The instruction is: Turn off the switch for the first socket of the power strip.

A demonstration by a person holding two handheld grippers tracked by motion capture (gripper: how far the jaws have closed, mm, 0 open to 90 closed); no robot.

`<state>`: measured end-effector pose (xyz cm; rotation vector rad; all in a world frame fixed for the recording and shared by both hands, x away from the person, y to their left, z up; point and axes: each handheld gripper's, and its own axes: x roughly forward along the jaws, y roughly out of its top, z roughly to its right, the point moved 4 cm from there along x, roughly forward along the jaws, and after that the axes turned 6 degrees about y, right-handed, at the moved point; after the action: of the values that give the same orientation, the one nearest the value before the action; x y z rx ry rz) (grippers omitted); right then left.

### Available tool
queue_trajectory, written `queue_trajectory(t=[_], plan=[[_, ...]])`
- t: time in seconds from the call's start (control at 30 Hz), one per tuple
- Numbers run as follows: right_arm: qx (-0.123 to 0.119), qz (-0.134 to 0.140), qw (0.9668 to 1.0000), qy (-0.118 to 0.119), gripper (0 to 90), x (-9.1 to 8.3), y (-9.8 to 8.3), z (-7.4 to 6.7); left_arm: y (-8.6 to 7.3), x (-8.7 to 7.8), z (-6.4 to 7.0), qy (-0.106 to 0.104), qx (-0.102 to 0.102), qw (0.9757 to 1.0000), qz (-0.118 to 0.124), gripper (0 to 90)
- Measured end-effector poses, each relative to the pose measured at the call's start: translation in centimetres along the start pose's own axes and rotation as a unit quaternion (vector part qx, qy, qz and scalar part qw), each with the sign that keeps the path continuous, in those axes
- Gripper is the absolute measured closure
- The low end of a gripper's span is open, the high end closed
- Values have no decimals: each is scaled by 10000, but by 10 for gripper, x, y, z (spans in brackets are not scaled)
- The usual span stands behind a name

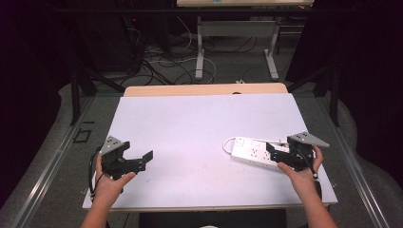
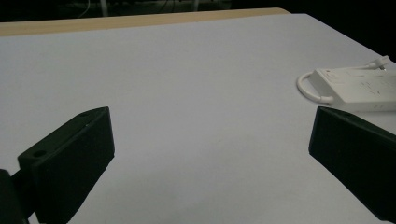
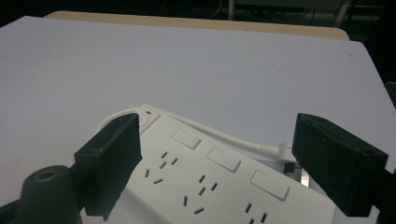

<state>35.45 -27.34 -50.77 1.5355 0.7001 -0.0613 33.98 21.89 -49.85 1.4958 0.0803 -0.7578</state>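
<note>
While wide open (both sides): right gripper (image 3: 215, 161) astride power strip (image 3: 210, 182)

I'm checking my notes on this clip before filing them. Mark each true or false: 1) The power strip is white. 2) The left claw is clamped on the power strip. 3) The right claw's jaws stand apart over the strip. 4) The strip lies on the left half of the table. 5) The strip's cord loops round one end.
1) The power strip is white: true.
2) False: the left claw is open over the bare table, well away from the strip.
3) True: the right claw is open, jaws either side above the strip.
4) False: it lies on the right half.
5) True: the cord loops round its end.
</note>
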Motion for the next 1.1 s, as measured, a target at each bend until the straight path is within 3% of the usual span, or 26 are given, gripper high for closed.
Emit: queue_trajectory(t=[0.27,0.47,0.93,1.1], plan=[[-132,-104,9997,150,274,4,-5,-7,0,2,-5,68,-205,9998,29,6],[-235,-177,9994,205,353,2,-1,-15,0,0,-3,87,-153,9998,59,16],[-405,-246,9985,272,428,7,24,-20,0,1,0,105,-94,9999,4,23],[-458,-405,9974,376,440,13,32,-24,0,2,1,101,-63,9999,-16,23]])
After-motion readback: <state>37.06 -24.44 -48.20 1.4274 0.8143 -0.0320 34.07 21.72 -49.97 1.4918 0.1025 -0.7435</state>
